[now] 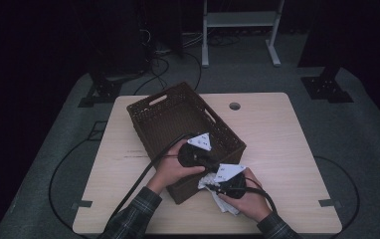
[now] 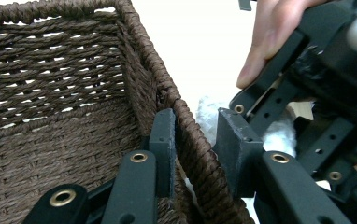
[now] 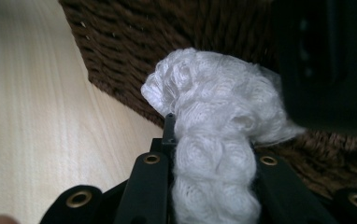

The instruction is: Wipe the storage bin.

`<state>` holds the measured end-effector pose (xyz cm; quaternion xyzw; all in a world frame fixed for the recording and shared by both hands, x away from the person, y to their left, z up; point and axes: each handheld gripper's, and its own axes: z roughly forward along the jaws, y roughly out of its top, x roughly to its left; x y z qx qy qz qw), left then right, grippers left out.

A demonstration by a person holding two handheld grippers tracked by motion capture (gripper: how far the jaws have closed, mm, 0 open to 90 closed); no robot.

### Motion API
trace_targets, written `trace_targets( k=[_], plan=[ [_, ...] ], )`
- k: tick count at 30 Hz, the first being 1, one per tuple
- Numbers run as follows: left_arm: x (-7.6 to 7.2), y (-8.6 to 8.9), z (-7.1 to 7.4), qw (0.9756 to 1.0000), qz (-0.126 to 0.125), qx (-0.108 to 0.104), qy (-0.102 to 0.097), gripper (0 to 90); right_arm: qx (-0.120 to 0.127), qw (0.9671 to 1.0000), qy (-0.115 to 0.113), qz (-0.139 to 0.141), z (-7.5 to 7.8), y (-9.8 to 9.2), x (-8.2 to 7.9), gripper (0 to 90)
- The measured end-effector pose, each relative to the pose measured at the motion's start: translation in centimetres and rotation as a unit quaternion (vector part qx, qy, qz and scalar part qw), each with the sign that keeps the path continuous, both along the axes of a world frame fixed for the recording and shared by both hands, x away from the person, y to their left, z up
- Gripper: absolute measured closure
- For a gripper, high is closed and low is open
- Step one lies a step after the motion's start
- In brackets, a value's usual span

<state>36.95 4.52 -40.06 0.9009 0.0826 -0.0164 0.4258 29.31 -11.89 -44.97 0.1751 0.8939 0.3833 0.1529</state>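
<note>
Two forearms in plaid sleeves came in from the near edge of the light wooden table [image 1: 277, 129], each hand wrapped around a black two-jaw gripper topped by a grey three-cornered plate. The left hand [image 1: 170, 169] was angled forward and to the right, carrying the left gripper [image 1: 198, 155] over the near right corner of the dark brown woven rectangular basket [image 1: 178, 122], which sat turned at an angle on the middle of the table. In the left gripper view its jaws straddled the basket's braided rim [image 2: 193, 140], one jaw inside the basket and the other outside; they stood close to the wall, but I could not tell whether the pads pressed on it.

The right hand [image 1: 250, 199] lay just behind and to the right of the left one, near the table's near edge, knuckles up and the right gripper [image 1: 218, 183] pointing left toward the basket's near outer wall. Its jaws were closed on a crumpled white knitted cloth [image 3: 214, 126], which bulged out between and above them in the right gripper view, right up against the basket's outer weave. In the high view the cloth [image 1: 225, 203] hung down beneath the right hand onto the table, just beside the basket's near right corner. The two grippers sat close together, with the cloth between them in the left gripper view.
</note>
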Motion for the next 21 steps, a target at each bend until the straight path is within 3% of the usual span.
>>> trace_targets(
  k=[12,21],
  plan=[
    [0.1,0.1,0.0,1.0,-0.006,0.004,-0.003,67.4,0.029,0.999,-0.025,0.021,1.8,0.5,-1.4,75.3],
    [0.0,0.0,0.0,1.0,-0.003,0.003,-0.003,67.4,-0.002,0.9998,-0.017,0.012,0.1,0.3,-0.4,75.2]
  ],
)
